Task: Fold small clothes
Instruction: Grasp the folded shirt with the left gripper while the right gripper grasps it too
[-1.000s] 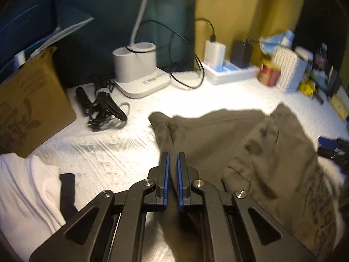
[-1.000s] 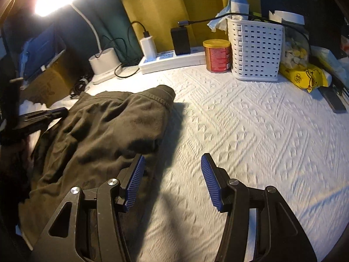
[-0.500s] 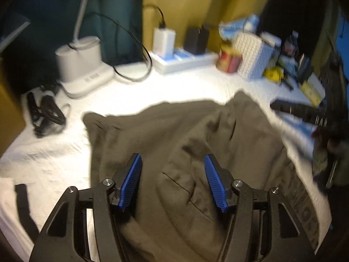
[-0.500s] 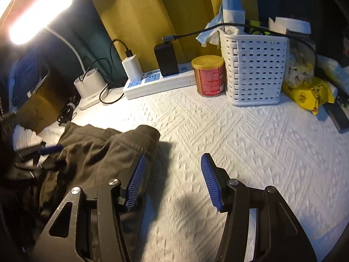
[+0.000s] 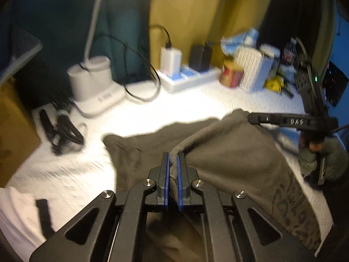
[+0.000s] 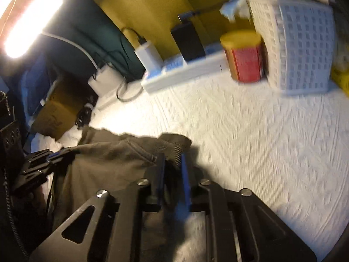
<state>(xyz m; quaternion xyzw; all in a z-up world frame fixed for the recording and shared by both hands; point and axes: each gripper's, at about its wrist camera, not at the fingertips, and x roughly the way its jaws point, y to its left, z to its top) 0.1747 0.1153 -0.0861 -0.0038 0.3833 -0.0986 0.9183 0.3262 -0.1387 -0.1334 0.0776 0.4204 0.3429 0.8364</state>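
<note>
- The olive-brown soft knit garment (image 5: 229,152) is spread on the white textured bedcover (image 6: 250,131), with one edge lifted.
- A fold of its hem is pinched tight in the left gripper (image 5: 173,163); another bunch is clamped by the right gripper (image 6: 172,163).
- It's probably light and floppy, so it's best gripped at hems or corners.
- The near part is hidden behind the grippers, and everything's pretty blurred.

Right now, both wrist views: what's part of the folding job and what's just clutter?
In the job:
- dark olive garment
- left gripper, shut on its folded edge
- right gripper, shut on another edge

Lying about:
- desk lamp base
- power strip with chargers
- red can
- white basket
- black cable bundle
- white cloth
</note>
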